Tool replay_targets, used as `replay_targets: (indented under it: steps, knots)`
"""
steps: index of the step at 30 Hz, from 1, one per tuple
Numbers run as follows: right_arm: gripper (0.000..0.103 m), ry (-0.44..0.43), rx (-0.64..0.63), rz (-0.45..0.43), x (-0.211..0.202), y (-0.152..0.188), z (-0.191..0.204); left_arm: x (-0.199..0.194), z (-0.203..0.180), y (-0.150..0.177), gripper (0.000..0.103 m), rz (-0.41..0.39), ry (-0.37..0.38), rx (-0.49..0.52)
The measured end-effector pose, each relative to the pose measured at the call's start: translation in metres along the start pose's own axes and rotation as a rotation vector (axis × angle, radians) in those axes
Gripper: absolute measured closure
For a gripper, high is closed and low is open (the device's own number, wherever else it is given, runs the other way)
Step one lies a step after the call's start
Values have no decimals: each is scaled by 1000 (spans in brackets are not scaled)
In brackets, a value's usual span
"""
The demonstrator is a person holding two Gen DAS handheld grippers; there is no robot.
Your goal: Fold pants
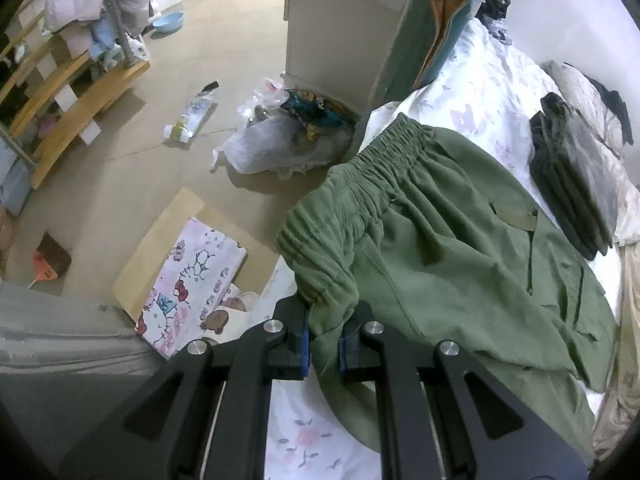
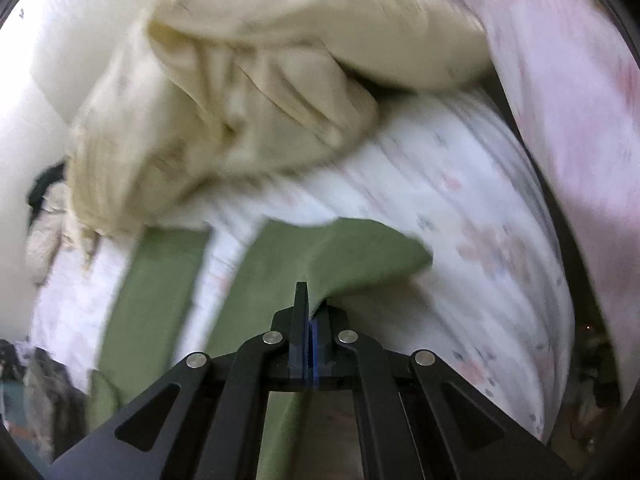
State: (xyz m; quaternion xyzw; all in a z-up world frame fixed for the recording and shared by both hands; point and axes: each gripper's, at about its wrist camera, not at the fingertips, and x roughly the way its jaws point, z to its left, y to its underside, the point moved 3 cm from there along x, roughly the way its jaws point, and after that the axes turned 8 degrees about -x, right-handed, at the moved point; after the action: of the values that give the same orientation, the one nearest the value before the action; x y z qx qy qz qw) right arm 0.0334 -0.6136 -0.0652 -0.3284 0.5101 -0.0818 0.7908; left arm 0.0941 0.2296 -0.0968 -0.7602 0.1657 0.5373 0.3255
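Your left gripper [image 1: 324, 344] is clamped on a bunched fold of the green pants [image 1: 460, 248] at their waist end, the blue pads pressing the cloth from both sides. The pants are olive green, of soft ribbed fabric, with a gathered elastic waistband [image 1: 384, 152] that runs toward the edge of the bed, and a flat pocket tab on the hip. They lie spread and rumpled across the white floral bedsheet [image 1: 488, 92], the waist near the bed's edge and the legs leading away to the right in the left wrist view. A folded stack of dark grey clothes [image 1: 572, 184] sits on the sheet beyond them, apart from the pants. In the right wrist view, which is blurred, your right gripper [image 2: 311, 312] is closed tight on an edge of the same green cloth at the leg end [image 2: 336, 252]; two green strips of leg run back toward you with white sheet between them. A cream blanket [image 2: 224, 120] lies heaped past the legs.
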Motion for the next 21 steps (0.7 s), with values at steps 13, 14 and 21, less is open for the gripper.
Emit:
replay_targets:
  steps: [13, 14, 21]
  knots:
    - [103, -123, -327, -26, -16, -88, 153, -4, -44, -62, 96, 147, 62, 44]
    - [103, -118, -349, -19, -10, -91, 165, 0, -55, -71, 96, 157, 63, 51]
    - [103, -100, -492, 79, 65, -104, 253, 45, -128, -120, 96, 191, 51, 192]
